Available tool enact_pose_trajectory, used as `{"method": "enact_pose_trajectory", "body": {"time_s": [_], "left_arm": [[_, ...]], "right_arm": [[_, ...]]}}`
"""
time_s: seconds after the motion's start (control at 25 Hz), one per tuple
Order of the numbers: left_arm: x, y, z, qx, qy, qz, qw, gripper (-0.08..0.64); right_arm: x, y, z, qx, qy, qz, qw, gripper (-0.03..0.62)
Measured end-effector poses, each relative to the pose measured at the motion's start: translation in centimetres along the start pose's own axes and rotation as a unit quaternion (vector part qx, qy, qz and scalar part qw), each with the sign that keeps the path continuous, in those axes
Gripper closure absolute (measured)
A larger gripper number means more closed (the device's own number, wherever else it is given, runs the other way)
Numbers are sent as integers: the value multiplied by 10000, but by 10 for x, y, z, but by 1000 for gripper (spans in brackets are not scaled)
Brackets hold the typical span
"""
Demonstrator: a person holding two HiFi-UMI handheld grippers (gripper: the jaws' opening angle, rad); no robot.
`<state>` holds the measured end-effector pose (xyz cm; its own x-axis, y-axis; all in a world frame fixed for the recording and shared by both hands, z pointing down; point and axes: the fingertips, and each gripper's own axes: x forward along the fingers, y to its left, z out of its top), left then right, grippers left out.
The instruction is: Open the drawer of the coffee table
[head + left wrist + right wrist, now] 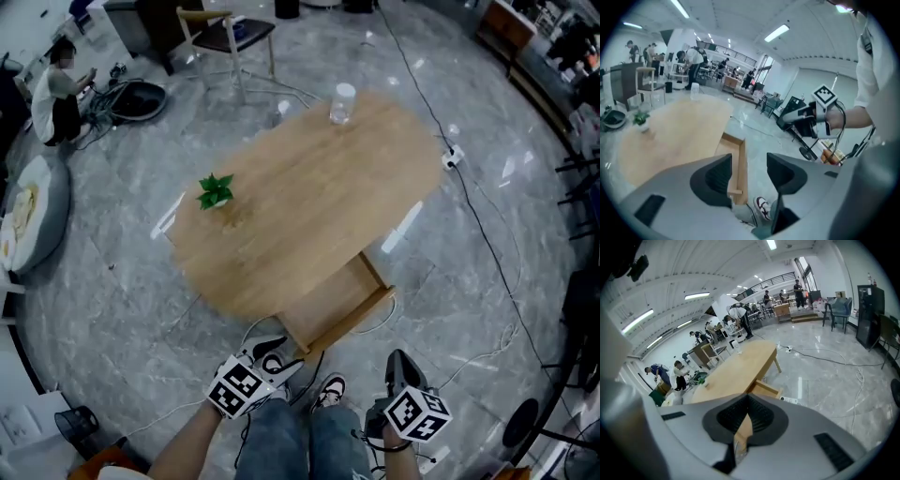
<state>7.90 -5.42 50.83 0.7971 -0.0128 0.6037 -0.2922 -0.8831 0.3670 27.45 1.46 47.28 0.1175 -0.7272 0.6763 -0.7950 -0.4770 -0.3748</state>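
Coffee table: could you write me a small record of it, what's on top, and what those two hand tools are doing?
Table: oval wooden coffee table on a grey marble floor
Drawer: pulled out on the near side, looks bare inside
On top: small green plant; clear bottle at the far edge
Left gripper: jaws apart, nothing between them
Right gripper: jaws together, nothing held

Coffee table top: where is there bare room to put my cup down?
Most of the table top is bare: the wide stretch between the small plant and the clear bottle, and the right end. The open drawer shows bare wood too. Taken: only the plant's and bottle's spots.
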Motion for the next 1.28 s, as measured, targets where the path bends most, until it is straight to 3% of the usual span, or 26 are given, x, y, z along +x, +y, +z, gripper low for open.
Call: {"method": "enact_pose_trajectory", "body": {"time_s": [0.16,0.28,0.48,0.6,0.8,0.96,1.16,1.28], "left_arm": [[-62,-29,78,-260,-773,435,9957,359],[-108,-47,122,-294,-1270,876,9876,377],[-173,-51,184,-478,-2165,1816,9581,421],[-203,-60,209,-491,-2503,2193,9417,460],[-236,-82,238,-418,-2921,2533,9213,477],[-263,-91,258,-458,-3309,2837,8989,531],[-278,-111,282,-470,-3637,2784,8877,565],[-285,-113,288,-257,-3634,3178,8754,565]], "right_arm": [[-49,32,48,-456,-297,292,9981,592],[-84,50,86,-763,-620,554,9936,592],[-127,60,143,-912,-1307,860,9835,592],[-152,62,162,-896,-1630,940,9780,592],[-188,61,197,-910,-2135,1045,9671,592],[-220,57,225,-994,-2585,982,9559,592],[-255,42,247,-1211,-2955,805,9442,592],[-263,30,241,-1233,-2980,665,9442,592]]}}
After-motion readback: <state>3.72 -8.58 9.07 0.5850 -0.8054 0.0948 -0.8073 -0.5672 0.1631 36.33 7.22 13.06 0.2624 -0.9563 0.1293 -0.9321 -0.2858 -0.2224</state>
